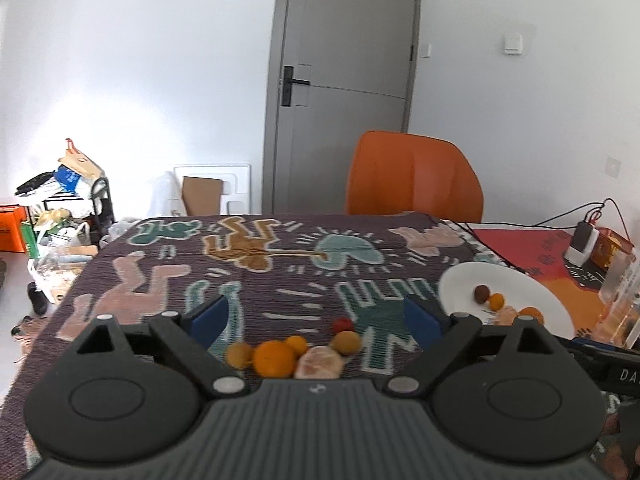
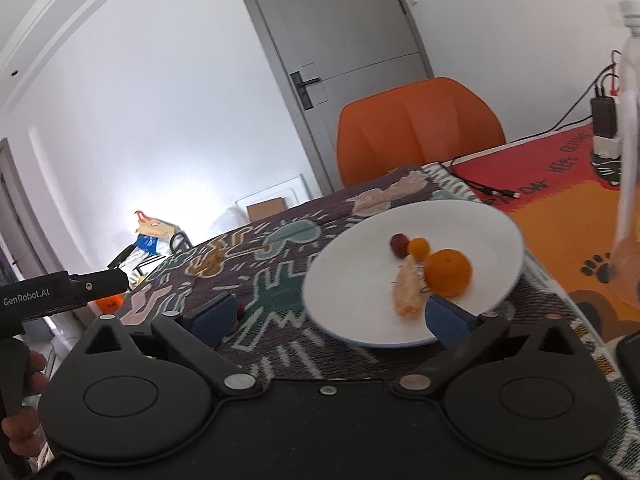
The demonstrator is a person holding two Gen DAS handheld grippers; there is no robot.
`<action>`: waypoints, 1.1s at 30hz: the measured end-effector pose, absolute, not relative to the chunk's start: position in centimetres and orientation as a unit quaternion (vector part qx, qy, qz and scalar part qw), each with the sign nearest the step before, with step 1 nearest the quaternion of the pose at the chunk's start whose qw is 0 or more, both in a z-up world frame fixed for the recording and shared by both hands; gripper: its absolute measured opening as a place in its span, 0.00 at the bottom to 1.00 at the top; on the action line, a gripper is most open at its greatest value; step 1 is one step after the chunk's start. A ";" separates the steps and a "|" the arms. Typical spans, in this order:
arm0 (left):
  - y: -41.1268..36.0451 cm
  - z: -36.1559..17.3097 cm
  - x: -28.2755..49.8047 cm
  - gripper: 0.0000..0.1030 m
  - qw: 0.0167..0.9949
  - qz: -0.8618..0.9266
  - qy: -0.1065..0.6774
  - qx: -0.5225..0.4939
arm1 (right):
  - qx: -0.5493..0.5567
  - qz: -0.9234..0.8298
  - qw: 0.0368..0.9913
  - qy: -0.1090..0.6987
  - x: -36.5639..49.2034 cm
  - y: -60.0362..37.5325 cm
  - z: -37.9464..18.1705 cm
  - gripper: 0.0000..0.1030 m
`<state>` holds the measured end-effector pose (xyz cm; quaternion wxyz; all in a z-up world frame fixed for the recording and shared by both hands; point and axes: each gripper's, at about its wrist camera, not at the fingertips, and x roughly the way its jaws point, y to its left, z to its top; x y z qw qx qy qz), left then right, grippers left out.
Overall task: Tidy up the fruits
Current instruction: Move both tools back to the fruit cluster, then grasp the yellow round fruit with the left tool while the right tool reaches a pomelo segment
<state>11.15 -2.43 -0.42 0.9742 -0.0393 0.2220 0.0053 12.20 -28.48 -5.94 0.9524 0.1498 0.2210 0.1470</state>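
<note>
Left of the round white plate (image 1: pixel 460 284) | we see loose small orange and yellow fruits (image 1: pixel 276 358) on the patterned desk cloth, dead ahead between our left hand-held gripper (image 1: pixel 320 318) jaws | both hand-held grippers spread wide, empty | left nearer.

Both hand-held grippers — left (image 1: pixel 316 316), right (image 2: pixel 332 312) — gape empty.

Black grippers (image 1: pixel 316 320), blue-padded jaws
</note>
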 end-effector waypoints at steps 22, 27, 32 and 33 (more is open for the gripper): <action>2.3 -2.9 10.4 0.90 0.968 0.037 0.234 -0.079 | 0.112 0.176 0.948 0.241 13.2 -24.0 -5.9 1.00; 3.2 -3.6 10.8 0.88 0.967 0.056 0.233 -0.089 | 0.106 0.196 0.945 0.241 13.4 -22.8 -5.8 0.99; 3.7 -4.4 11.5 0.80 0.965 0.049 0.234 -0.108 | 0.102 0.224 0.936 0.253 14.0 -21.5 -5.9 0.84; 3.8 -4.6 11.7 0.77 0.964 0.046 0.236 -0.112 | 0.097 0.228 0.934 0.256 14.2 -21.1 -6.0 0.81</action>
